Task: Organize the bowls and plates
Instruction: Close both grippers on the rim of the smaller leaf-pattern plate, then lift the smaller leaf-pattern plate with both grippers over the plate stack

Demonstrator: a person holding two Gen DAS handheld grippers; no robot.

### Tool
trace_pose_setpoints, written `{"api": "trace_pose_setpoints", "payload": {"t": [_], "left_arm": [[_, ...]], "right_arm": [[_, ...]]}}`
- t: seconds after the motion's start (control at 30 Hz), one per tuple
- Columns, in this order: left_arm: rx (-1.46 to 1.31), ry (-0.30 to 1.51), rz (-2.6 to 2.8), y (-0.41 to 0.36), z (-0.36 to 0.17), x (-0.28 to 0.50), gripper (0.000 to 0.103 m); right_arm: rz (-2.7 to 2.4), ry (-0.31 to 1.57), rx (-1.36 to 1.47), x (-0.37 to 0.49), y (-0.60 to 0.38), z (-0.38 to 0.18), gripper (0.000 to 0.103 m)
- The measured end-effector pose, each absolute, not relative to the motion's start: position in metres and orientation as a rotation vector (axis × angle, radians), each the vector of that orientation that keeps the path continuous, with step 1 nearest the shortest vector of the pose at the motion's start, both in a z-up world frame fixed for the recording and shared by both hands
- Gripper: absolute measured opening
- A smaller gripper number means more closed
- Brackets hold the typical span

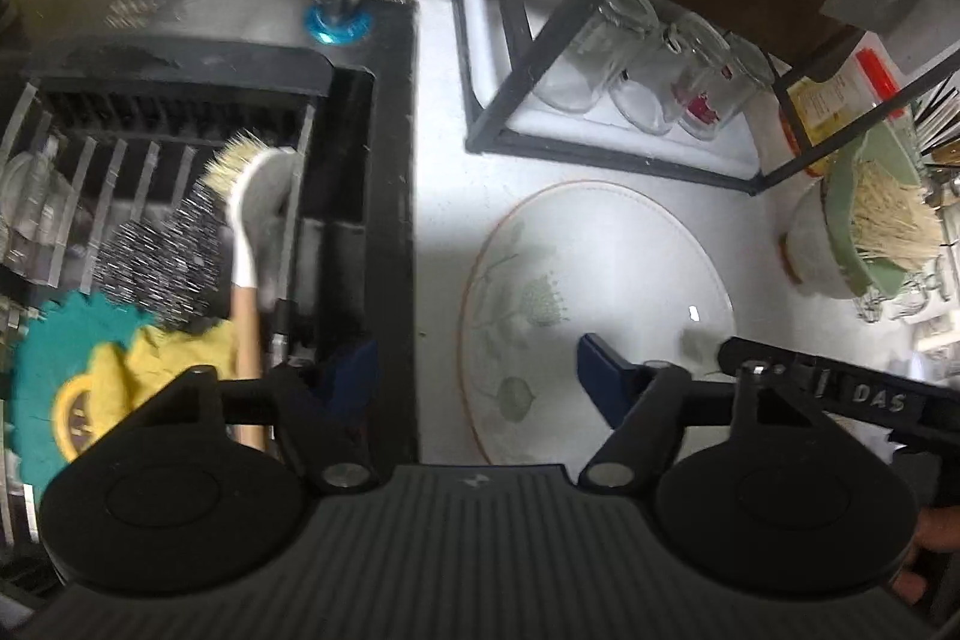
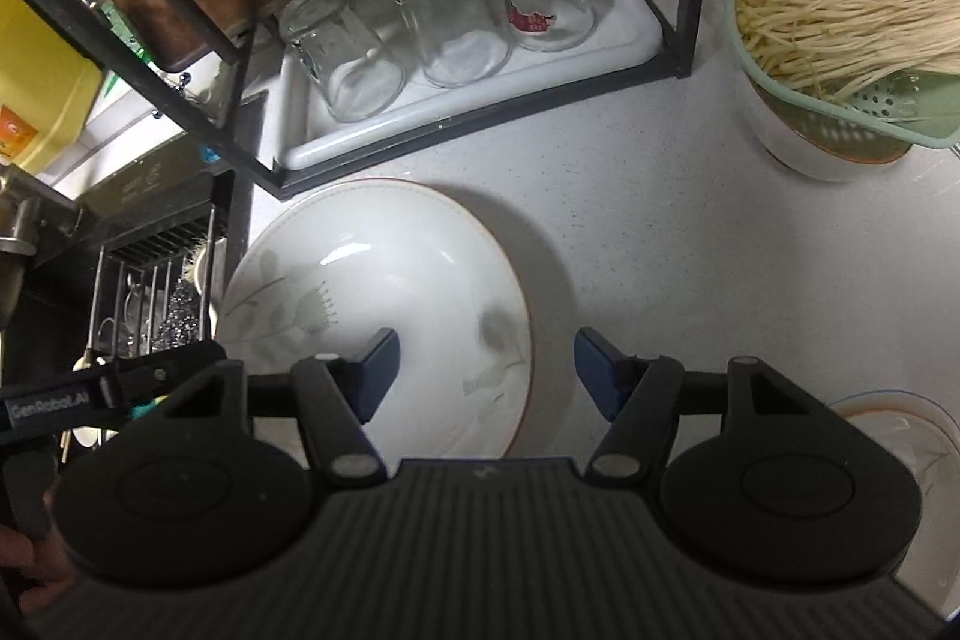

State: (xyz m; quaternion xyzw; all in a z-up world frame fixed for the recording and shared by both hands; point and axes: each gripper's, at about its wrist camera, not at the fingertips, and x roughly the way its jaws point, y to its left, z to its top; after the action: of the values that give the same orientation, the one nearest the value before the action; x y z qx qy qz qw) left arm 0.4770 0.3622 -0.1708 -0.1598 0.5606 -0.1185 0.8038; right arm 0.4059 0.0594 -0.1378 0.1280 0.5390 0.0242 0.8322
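Both claws gape, holding nothing. The right claw (image 2: 485, 370) straddles the plate's (image 2: 372, 292) near rim on the tabletop (image 2: 660, 220); the left claw (image 1: 477, 373) hovers over its opposite edge. Seemingly the pickup step: next, close on the rim. A bowl (image 2: 900, 436) sits just right; beyond, glasses (image 2: 444, 16).

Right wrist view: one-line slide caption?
Right gripper, jaws open, straddles the rim of a floral plate on the counter, in front of three upturned glasses.
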Motion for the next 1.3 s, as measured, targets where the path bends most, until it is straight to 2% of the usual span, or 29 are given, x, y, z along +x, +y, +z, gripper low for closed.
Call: {"api": "trace_pose_setpoints", "payload": {"t": [0.07,0.17,0.37,0.5,0.67,0.73,0.8,1.3], "left_arm": [[-0.363,1.218,-0.27,0.363,-0.175,0.482,0.064],[-0.324,1.219,-0.29,0.358,-0.177,0.486,0.059],[-0.356,1.265,-0.33,0.357,-0.188,0.496,0.041],[-0.346,1.268,-0.335,0.355,-0.191,0.502,0.034],[-0.3,1.265,-0.346,0.355,-0.192,0.504,0.024],[-0.298,1.27,-0.346,0.355,-0.194,0.504,0.023],[-0.302,1.273,-0.344,0.353,-0.197,0.506,0.023],[-0.346,1.289,-0.335,0.364,-0.198,0.497,0.023]], "right_arm": [[0.047,1.152,0.275,0.409,0.06,-0.141,0.06],[0.031,1.16,0.292,0.411,0.058,-0.144,0.058],[0.011,1.195,0.319,0.417,0.056,-0.154,0.04],[0.017,1.211,0.315,0.421,0.059,-0.157,0.03],[0.016,1.221,0.3,0.423,0.061,-0.16,0.024],[0.013,1.23,0.3,0.424,0.059,-0.161,0.019],[0.009,1.238,0.313,0.425,0.058,-0.163,0.018],[0.055,1.251,0.333,0.426,0.056,-0.161,0.019]]}}
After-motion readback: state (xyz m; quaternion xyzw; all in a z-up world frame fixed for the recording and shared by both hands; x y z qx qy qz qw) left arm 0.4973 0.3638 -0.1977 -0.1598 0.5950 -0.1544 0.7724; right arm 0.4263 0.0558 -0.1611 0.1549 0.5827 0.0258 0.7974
